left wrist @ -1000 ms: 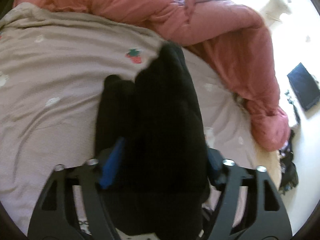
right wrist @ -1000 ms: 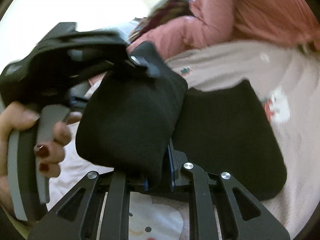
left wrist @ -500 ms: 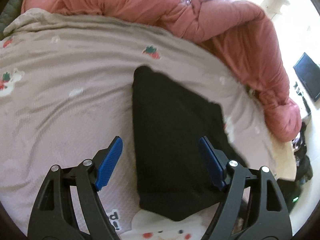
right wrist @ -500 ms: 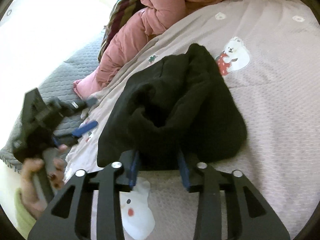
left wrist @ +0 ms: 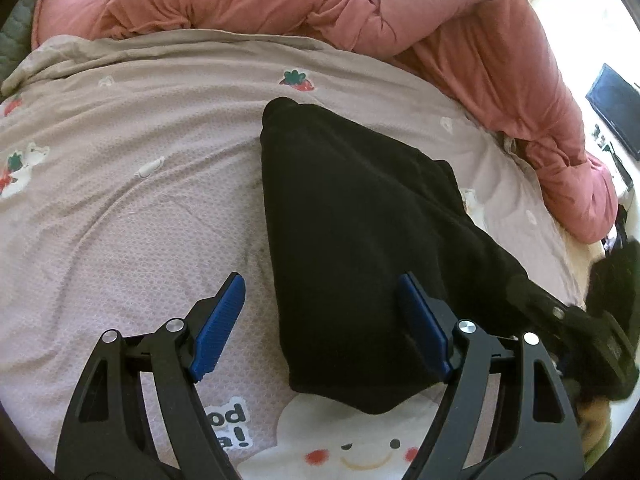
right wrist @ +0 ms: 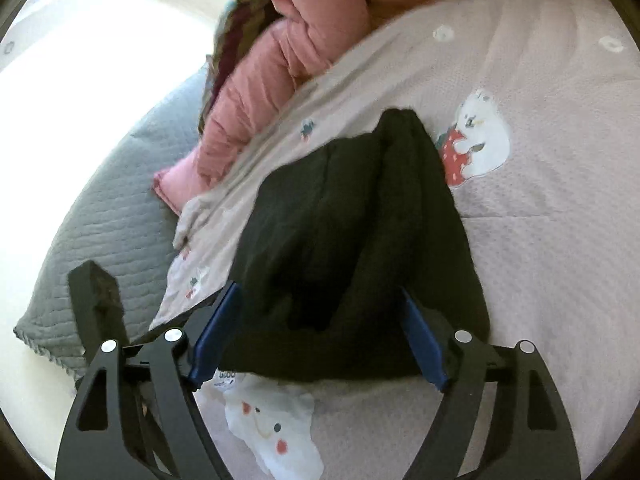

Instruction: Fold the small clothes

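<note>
A small black garment (left wrist: pixel 352 248) lies folded on the pale pink printed bed sheet (left wrist: pixel 120 200). My left gripper (left wrist: pixel 320 320) is open, its blue pads either side of the garment's near left edge, holding nothing. In the right wrist view the same black garment (right wrist: pixel 360 240) lies bunched in folds between the blue pads of my right gripper (right wrist: pixel 316 332), which stands open around its near edge. The right gripper also shows at the right edge of the left wrist view (left wrist: pixel 592 336).
A pink quilted duvet (left wrist: pixel 360 12) is heaped along the far side and right of the bed. A grey quilted cover (right wrist: pixel 100 220) lies at the left. A dark screen (left wrist: pixel 616 108) stands off the bed to the right.
My left gripper let go of the garment a second ago and has drawn back. My right gripper, shut on the garment before, has now opened. The garment has settled onto the sheet.
</note>
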Demonstrator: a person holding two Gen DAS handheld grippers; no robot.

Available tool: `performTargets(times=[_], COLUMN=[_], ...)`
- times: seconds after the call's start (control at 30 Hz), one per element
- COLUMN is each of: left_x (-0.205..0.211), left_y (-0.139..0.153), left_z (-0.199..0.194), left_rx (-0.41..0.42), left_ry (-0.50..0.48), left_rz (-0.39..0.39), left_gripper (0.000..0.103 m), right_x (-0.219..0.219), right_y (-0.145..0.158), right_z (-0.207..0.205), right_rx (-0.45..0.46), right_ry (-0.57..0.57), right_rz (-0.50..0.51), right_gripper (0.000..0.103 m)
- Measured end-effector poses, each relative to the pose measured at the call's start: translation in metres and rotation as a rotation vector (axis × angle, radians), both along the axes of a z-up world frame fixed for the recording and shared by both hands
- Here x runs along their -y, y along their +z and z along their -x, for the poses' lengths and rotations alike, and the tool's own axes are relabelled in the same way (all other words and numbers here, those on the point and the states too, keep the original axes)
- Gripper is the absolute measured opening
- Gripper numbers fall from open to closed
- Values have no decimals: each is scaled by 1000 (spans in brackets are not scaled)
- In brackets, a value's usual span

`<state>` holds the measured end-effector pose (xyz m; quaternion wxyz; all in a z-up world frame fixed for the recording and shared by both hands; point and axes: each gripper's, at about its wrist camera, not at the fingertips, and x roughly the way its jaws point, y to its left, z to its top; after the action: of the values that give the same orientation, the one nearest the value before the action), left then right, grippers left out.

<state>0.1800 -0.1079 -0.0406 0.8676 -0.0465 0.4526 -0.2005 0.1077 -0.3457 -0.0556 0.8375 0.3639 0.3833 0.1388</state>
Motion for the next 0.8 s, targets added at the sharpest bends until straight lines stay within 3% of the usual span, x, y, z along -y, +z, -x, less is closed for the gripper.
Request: performTargets(times=[0.03, 0.07, 0.1, 0.2, 0.3, 0.4, 0.5, 0.57, 0.6, 0.8], left_x=[0, 0, 1, 7, 16, 32, 36, 34, 31, 20], left_y=[0, 1, 1, 7, 14, 6, -5, -10, -12, 1], left_z=[1, 1, 0, 4, 10, 11, 12, 12, 12, 16], left_rx=[-1, -2, -4, -2, 4, -29, -51, -61, -65, -28], left_ry=[-1, -2, -3, -25, -61, -93, -88, -85, -83, -60], left_rz=[0, 0, 0, 0, -2, -33, -45, -32, -23, -4], left_gripper=[71, 71, 71, 71, 71, 71, 71, 74, 74, 74], right_x=[1, 1, 1, 2, 8, 16, 21, 28, 31, 43], right_y=[-2, -2, -1, 15, 32, 12, -7, -10, -7, 23], right_z=[-4, -8, -10, -4, 8, 5, 7, 12, 14, 15], right_rx=[-9, -10, -11, 30, 65, -7, -34, -32, -30, 42], right_ry=[-7, 1, 14, 43, 35, 35, 29, 10, -2, -92], right_rz=[2, 11, 29, 114, 225, 290, 255, 204, 181, 213], right_gripper=[76, 57, 28, 22, 21, 23, 40, 43, 49, 61])
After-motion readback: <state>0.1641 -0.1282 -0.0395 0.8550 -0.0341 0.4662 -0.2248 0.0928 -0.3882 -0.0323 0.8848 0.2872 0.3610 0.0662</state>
